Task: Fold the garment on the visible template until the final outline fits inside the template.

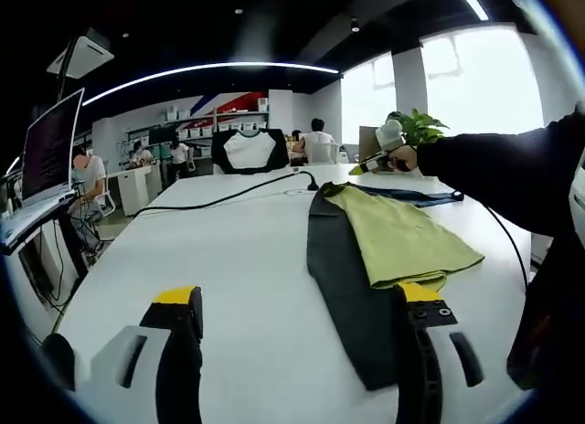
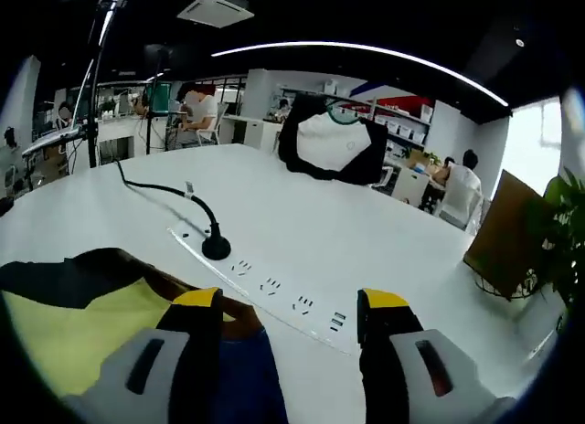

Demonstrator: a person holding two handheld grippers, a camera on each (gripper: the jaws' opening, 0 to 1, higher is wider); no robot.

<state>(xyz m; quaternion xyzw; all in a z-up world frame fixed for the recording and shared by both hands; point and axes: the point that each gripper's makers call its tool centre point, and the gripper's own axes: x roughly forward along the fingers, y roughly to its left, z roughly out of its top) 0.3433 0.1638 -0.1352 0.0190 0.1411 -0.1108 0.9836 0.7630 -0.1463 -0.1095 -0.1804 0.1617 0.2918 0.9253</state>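
A yellow-green garment (image 1: pixel 398 237) lies spread on the white table (image 1: pixel 228 259), on top of a long dark cloth (image 1: pixel 343 278); a strip of blue cloth (image 1: pixel 420 197) shows at its far end. My left gripper (image 1: pixel 300 301) is open at the near end, its right jaw over the garment's near corner. A hand holds my right gripper (image 1: pixel 379 157) above the far end. In the right gripper view the right gripper (image 2: pixel 291 305) is open over the yellow garment (image 2: pixel 64 337), dark cloth (image 2: pixel 55 278) and blue cloth (image 2: pixel 242 374).
A black cable (image 2: pixel 155 188) runs to a round base (image 2: pixel 216 249) beside a socket strip (image 2: pixel 274 287) set in the table. A black-and-white shirt (image 2: pixel 334 141) hangs beyond the far edge. A plant (image 1: pixel 416 127), a cardboard box (image 2: pixel 507 237), a screen (image 1: pixel 50 145) and seated people surround the table.
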